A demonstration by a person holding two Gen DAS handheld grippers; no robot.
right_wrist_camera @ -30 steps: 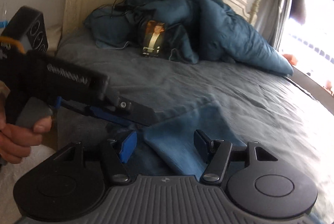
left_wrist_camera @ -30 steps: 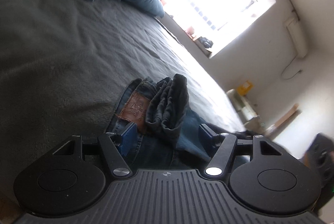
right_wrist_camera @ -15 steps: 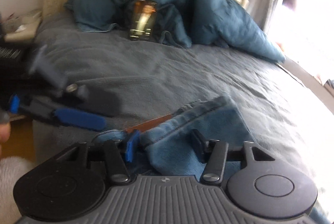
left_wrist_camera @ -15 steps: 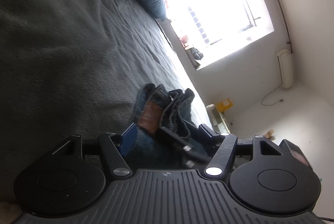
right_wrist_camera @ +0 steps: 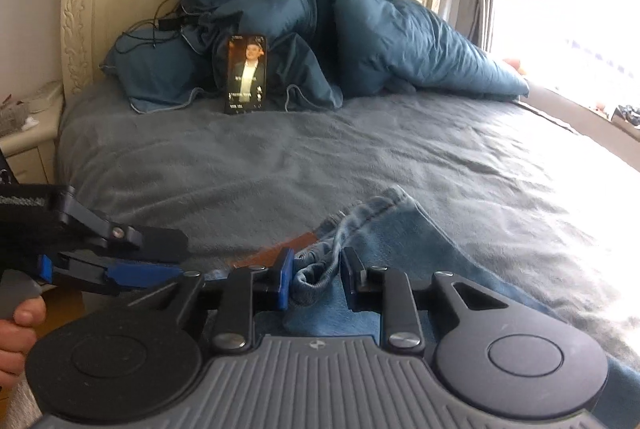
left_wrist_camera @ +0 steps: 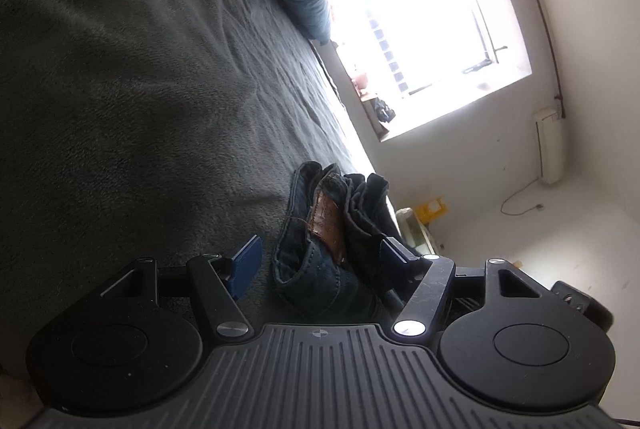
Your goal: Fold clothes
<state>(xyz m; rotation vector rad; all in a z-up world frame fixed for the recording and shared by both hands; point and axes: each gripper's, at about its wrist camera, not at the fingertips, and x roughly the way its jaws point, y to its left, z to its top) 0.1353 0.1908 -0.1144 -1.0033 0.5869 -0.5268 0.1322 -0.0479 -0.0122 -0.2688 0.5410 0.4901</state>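
Right gripper [right_wrist_camera: 314, 275] closing now, fingers [right_wrist_camera: 285, 277] narrowed around the bunched waistband of the jeans [right_wrist_camera: 384, 229]. Denim sits between them, against the blue pad on one side; gap visible on the other side, so not clamped yet. Likely the grab that starts the first fold.

Left gripper [left_wrist_camera: 320, 261] fingers [left_wrist_camera: 246, 267] apart, nothing pinched. Waistband with the brown leather patch [left_wrist_camera: 326, 225] lying between them in the left wrist view, near finger clear of the cloth; far finger hidden against dark denim (cannot tell contact there).

Jeans location: near edge of the bed [right_wrist_camera: 320, 157], flat on the grey cover, waistband end rumpled toward the grippers, legs running off toward the bright window side. Blue duvet [right_wrist_camera: 320, 29] heaped at the headboard, phone [right_wrist_camera: 246, 73] propped against it, well apart from the jeans.

Versus a second ago:
- Right fingers were wide, straddling a flat denim edge; now much closer together with a fold of waistband gathered between.
- Left gripper seen from the right camera sat higher and over the jeans; now lower, off to the side, hand [right_wrist_camera: 18, 333] at the frame edge.
- Left camera rolled further; jeans sit more to one side of the fingers, leather patch seen more edge-on.
- Left finger spacing unchanged.

Meaning for task: one corner nearly secured, second not; folding not yet started.
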